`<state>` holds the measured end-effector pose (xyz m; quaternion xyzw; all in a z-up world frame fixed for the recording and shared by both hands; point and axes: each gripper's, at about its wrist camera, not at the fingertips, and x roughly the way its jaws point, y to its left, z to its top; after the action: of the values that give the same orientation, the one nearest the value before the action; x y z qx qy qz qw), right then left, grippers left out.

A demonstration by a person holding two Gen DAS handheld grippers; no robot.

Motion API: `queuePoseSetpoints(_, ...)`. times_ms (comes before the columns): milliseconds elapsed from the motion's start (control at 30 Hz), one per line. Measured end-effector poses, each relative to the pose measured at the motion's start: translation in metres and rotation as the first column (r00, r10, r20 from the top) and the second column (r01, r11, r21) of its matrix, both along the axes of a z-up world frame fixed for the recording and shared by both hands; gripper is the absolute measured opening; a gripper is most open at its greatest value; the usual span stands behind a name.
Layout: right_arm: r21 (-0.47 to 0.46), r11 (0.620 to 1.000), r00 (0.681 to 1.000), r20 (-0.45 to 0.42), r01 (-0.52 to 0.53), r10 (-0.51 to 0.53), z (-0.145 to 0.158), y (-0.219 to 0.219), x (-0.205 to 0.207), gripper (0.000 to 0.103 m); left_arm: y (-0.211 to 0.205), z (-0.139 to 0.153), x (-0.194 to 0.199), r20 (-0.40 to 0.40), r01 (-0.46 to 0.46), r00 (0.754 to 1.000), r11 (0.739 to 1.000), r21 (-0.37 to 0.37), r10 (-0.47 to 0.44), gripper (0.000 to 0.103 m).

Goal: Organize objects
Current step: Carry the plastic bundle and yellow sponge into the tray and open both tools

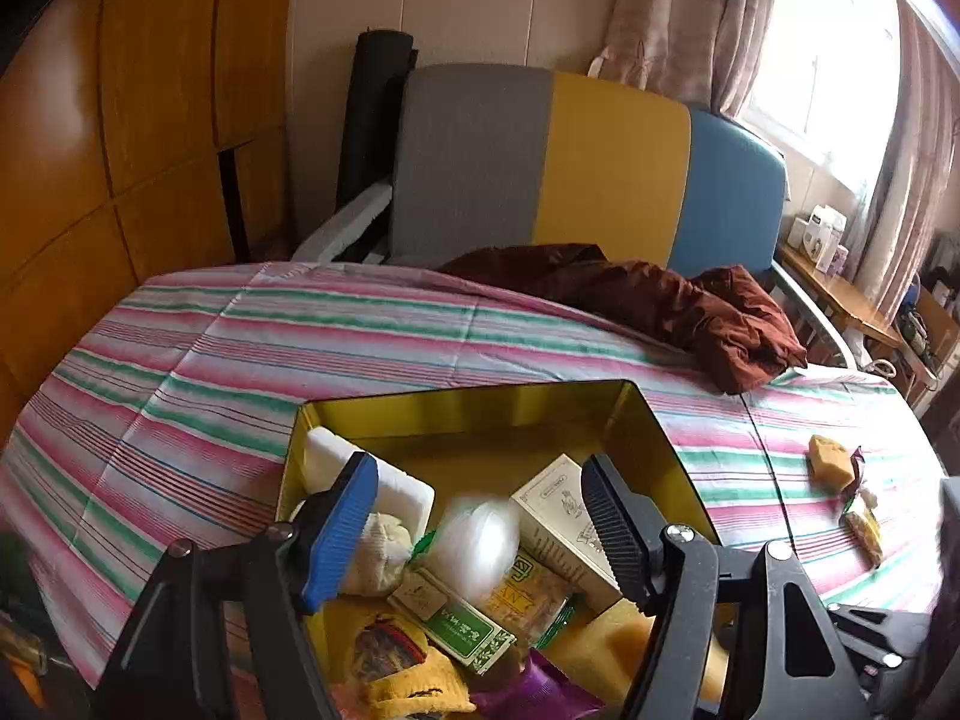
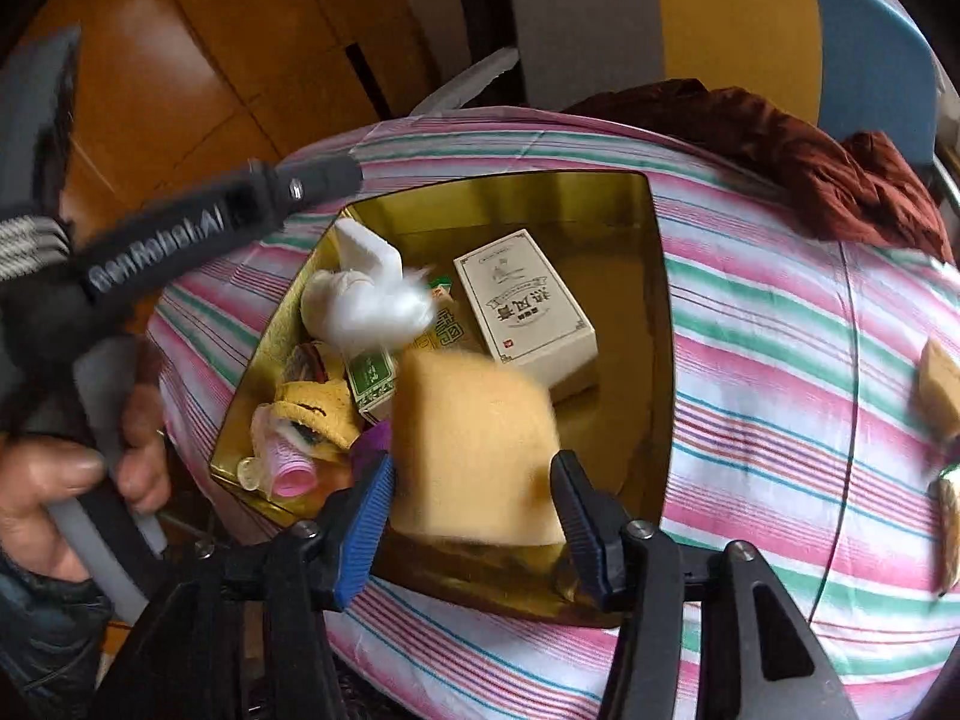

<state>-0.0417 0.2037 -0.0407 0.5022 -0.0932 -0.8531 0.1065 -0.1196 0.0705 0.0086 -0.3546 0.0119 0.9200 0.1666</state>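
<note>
Sponge (image 2: 474, 444), yellow and blurred, sits between the right gripper's (image 2: 474, 510) fingers (image 2: 366, 525) over the near edge of the gold tin (image 2: 657, 324); the fingers stand at its sides, but whether they actually press it I cannot tell. The tin rests on a bed with a striped sheet (image 2: 780, 372). Inside lie a cream box (image 2: 525, 306) with printed characters, a green box (image 2: 372, 381), a white blurred bundle (image 2: 375, 300), a yellow cloth (image 2: 318, 414), a pink roller (image 2: 294, 468) and a purple wrapper (image 2: 372, 441). In the left view the left gripper (image 1: 480, 534) hovers above the tin's (image 1: 468, 399) near half with its fingers (image 1: 342, 531) spread wide and nothing between them; a white block (image 1: 396, 480) lies by the tin's left wall. A second sponge (image 1: 831, 462) and small wrapped snacks (image 1: 864, 525) lie on the sheet well right of the tin. A dark red garment (image 1: 672, 306) is heaped at the far side, against a grey, yellow and blue headboard (image 1: 612, 168). A hand (image 2: 72, 480) grips the left gripper's handle at the right view's left edge.
</note>
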Motion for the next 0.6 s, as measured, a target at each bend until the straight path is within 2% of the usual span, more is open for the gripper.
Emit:
queuePoseSetpoints(333,0.035,0.998,0.998,-0.051,0.050,-0.048,0.007,0.007,0.021,0.055,-0.002,0.011,0.043,-0.056,-0.002,0.998,1.000,0.009,0.003,0.077)
queuePoseSetpoints(600,0.096,0.991,0.990,-0.114,0.091,-0.080,0.018,0.008,0.036,0.055,-0.002,0.010,0.073,-0.053,0.000,0.999,1.000,0.019,0.001,0.078)
